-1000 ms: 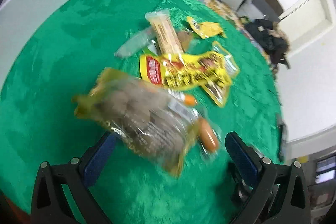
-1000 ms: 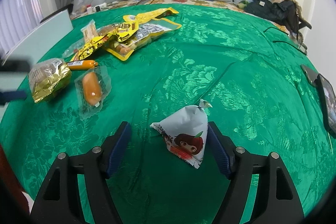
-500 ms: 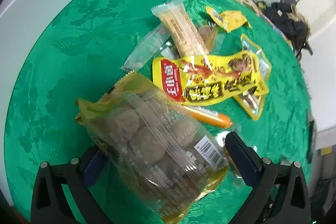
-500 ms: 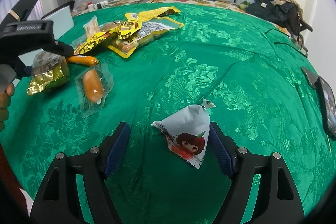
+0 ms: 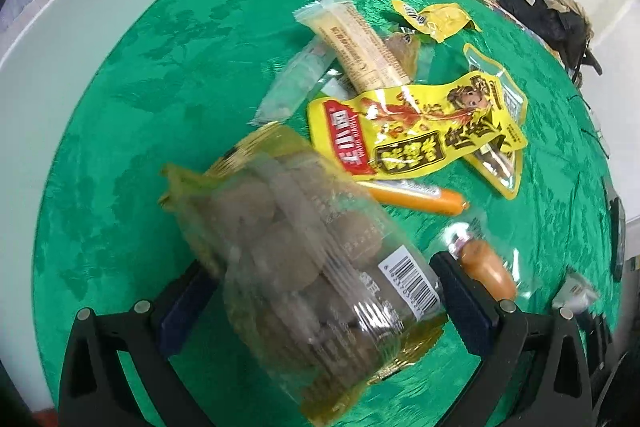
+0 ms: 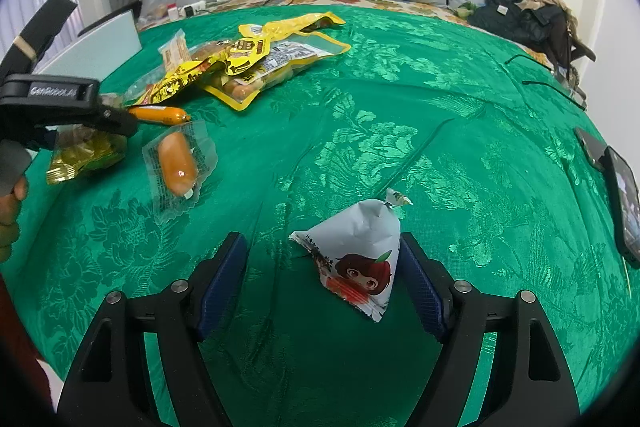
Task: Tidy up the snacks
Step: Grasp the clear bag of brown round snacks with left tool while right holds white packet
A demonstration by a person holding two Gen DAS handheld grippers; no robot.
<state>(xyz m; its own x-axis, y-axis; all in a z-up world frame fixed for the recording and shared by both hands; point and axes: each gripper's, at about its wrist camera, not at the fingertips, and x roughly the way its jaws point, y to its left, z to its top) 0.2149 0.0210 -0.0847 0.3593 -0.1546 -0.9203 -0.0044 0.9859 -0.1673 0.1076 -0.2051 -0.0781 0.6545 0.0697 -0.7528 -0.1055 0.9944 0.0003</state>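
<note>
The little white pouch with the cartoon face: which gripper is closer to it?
Right. The right gripper has the white pouch between its open fingers; the left gripper is far across the green cloth, around a cookie bag.

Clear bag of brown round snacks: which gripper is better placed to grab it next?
Left. The left gripper has its open jaws straddling the clear bag. The right gripper sits apart from it, jaws just opening around the white pouch, pads not pressing.
</note>
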